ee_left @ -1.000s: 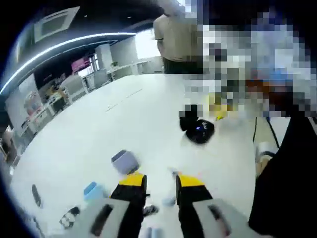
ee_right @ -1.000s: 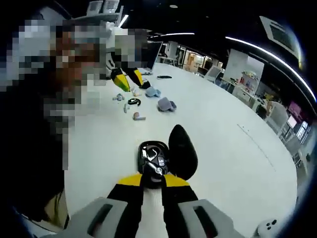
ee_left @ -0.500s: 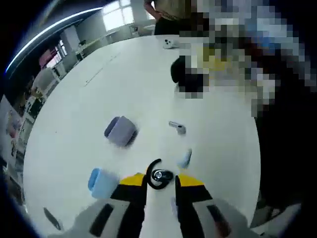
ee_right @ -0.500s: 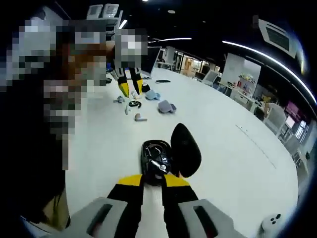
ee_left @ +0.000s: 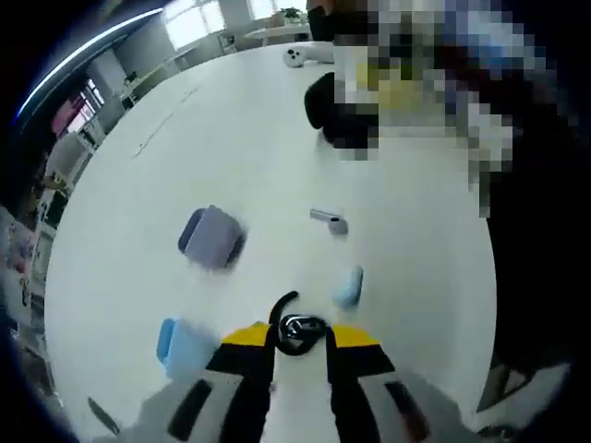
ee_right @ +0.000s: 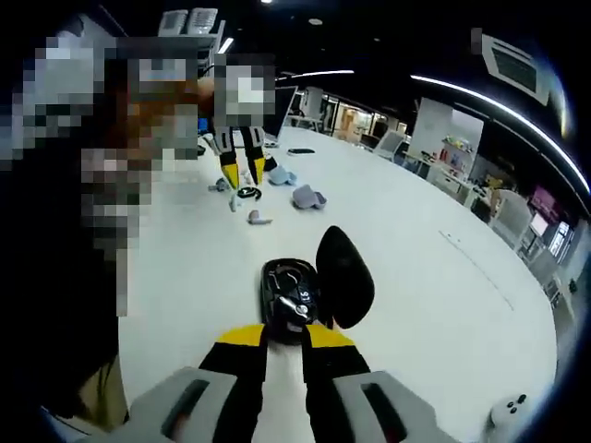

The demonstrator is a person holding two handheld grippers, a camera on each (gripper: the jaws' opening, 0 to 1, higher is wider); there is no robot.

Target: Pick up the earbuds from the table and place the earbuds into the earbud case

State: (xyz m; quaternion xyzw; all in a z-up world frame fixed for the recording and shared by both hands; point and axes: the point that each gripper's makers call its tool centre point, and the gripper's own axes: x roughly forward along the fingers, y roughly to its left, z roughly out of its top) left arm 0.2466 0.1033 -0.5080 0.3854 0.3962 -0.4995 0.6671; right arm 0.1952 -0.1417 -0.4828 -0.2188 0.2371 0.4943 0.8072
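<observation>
The left tool (ee_left: pixel 298 343) straddles the black hook-shaped earbud (ee_left: pixel 294 328) on the white desk (ee_left: pixel 231 138), jaws apart; closing off-centre could flick it away. The right tool (ee_right: pixel 282 340) clamps the open black earbud case (ee_right: pixel 288 293)

A large white table (ee_right: pixel 443 277) fills a dim open office with ceiling light strips (ee_right: pixel 499 97) and bright windows (ee_left: pixel 189 23).

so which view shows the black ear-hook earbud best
The left gripper view: the black earbud sits large at the tips of the left gripper, hook and round body distinct. The right gripper view shows it as a tiny dark ring under that gripper, far off.
</observation>
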